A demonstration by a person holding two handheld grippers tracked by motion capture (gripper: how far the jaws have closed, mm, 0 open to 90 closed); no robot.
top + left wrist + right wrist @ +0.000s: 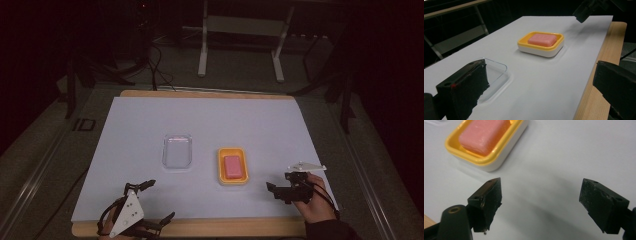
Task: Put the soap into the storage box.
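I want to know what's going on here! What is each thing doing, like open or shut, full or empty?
Left gripper: open, holding nothing.
Right gripper: open, holding nothing, near the soap dish.
Soap dish: lid off, holds the soap.
Pink soap: lying in the dish.
Clear lid: lying on the table beside the dish.

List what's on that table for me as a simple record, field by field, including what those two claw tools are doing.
surface: white sheet on a wooden table
soap: pink bar lying in a yellow soap dish
lid: clear plastic lid, to the left of the dish, apart from it
left gripper: open, empty, at the near edge
right gripper: open, empty, near the dish, touching nothing
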